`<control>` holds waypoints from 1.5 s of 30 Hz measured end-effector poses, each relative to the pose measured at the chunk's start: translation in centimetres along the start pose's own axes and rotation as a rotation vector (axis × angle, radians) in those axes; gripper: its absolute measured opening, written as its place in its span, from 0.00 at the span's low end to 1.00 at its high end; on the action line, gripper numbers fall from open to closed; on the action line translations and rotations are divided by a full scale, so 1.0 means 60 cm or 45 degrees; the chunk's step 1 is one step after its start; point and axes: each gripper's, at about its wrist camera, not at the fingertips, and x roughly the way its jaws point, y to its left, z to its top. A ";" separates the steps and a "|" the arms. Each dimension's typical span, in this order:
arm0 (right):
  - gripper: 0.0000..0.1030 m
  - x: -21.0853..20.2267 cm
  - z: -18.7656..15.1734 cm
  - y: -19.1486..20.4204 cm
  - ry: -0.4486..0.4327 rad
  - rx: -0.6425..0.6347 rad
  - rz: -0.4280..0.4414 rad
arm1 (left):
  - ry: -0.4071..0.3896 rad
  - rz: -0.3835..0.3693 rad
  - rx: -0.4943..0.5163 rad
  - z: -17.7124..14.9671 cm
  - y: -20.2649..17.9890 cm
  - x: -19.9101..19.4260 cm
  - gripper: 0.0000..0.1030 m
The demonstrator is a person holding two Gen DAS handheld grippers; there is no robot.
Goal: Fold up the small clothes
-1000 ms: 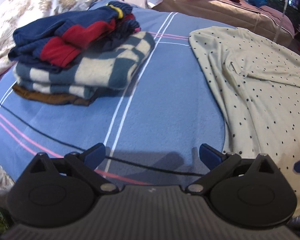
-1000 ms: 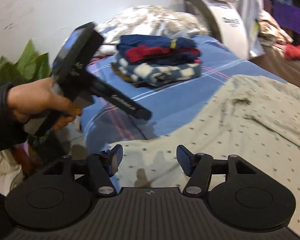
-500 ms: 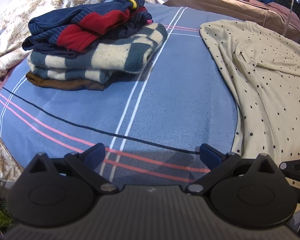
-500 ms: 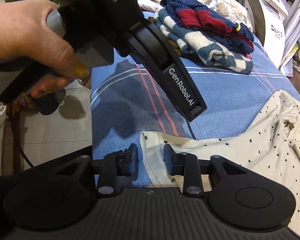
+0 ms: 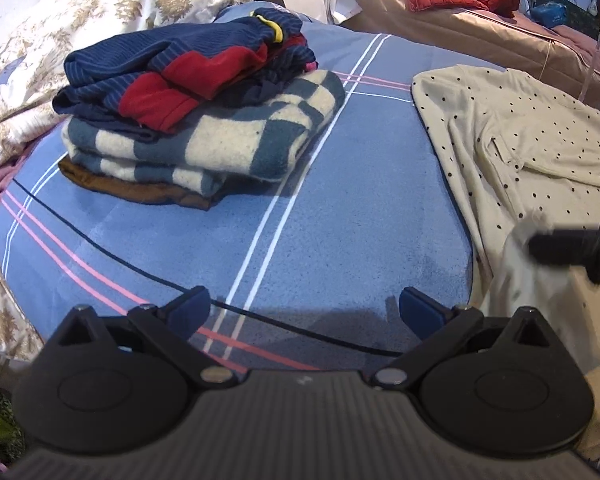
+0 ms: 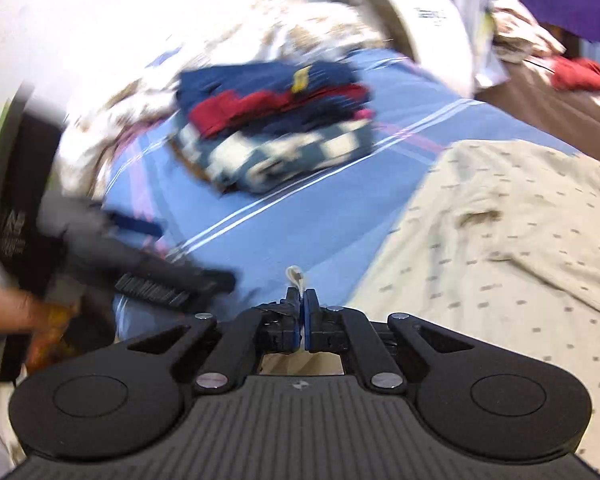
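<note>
cream dotted shirt point(image 5: 528, 168) lies spread on the right part of the blue striped bed cover point(image 5: 340, 216), its near left corner lifted and bunched. right wrist view shows what the left view can't: the right gripper point(image 6: 302, 304) is closed tight on a bit of the shirt's edge, with a small white tag point(image 6: 295, 274) sticking up above the pads. left wrist view only catches that gripper as a dark blur at its right edge. left gripper point(image 5: 304, 312) is wide open with nothing between its blue pads, above bare cover. shirt is wrinkled, with black dots and a small pocket. the folded stack point(image 5: 196, 120) sits well to the left: navy and red top, blue and cream checks, brown at the bottom. the person's hand point(image 6: 4, 312) holds the left gripper in the blurred right view. its writing is unreadable.
</note>
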 end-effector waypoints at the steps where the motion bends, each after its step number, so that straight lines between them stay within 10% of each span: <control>1: 0.03 -0.009 0.007 -0.022 -0.019 0.049 -0.024 | -0.004 -0.011 0.008 0.002 -0.004 0.000 1.00; 9: 0.02 -0.113 0.055 -0.306 -0.175 0.452 -0.435 | 0.010 -0.089 0.115 0.018 -0.075 0.014 1.00; 18: 0.02 -0.214 -0.033 -0.518 -0.136 0.695 -0.851 | -0.019 -0.191 0.238 0.061 -0.171 0.034 1.00; 28: 0.03 -0.209 -0.079 -0.575 -0.062 0.782 -0.839 | -0.258 -0.262 0.374 0.176 -0.276 0.072 1.00; 34: 0.57 -0.256 -0.098 -0.583 -0.228 0.910 -0.839 | -0.210 -0.242 0.369 0.185 -0.300 0.121 1.00; 45: 0.48 -0.263 -0.164 -0.516 -0.206 0.862 -0.643 | -0.192 -0.250 0.344 0.136 -0.308 0.142 1.00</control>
